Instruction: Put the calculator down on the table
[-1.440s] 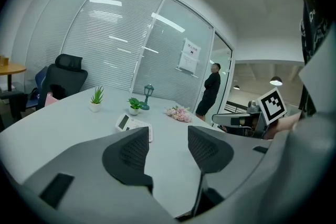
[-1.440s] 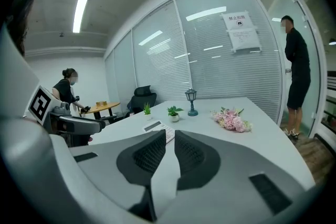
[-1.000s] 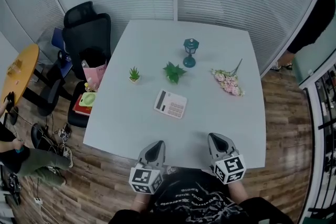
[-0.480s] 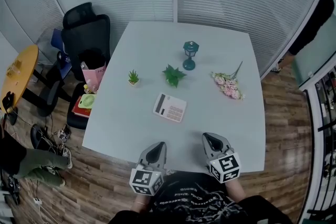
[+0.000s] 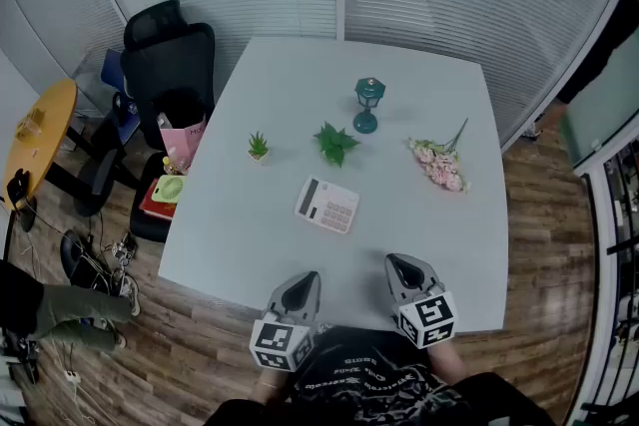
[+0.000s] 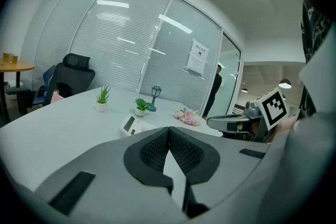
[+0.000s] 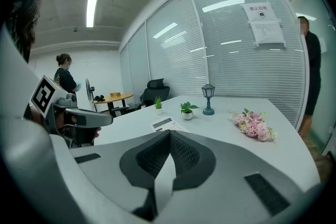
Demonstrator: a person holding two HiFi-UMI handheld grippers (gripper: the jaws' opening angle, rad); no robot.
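A white calculator [image 5: 326, 205] with a dark display lies flat on the pale grey table [image 5: 250, 234], near its middle. It shows too in the left gripper view as the calculator [image 6: 131, 124] and in the right gripper view as the calculator [image 7: 167, 124]. My left gripper [image 5: 307, 280] hovers at the table's near edge, jaws shut with nothing between them. My right gripper [image 5: 399, 266] sits beside it over the near edge, also shut and empty. Both are well short of the calculator.
Beyond the calculator stand a small potted succulent [image 5: 258, 147], a leafy green plant [image 5: 333, 141], a teal lantern [image 5: 367, 104] and pink flowers [image 5: 436, 162]. A black office chair [image 5: 165, 65] and a round yellow table [image 5: 35, 140] are at the left. A person [image 7: 66, 81] stands far off.
The right gripper has drifted slightly left along the near edge. The calculator and the left gripper have kept still; the head view has shifted a little.
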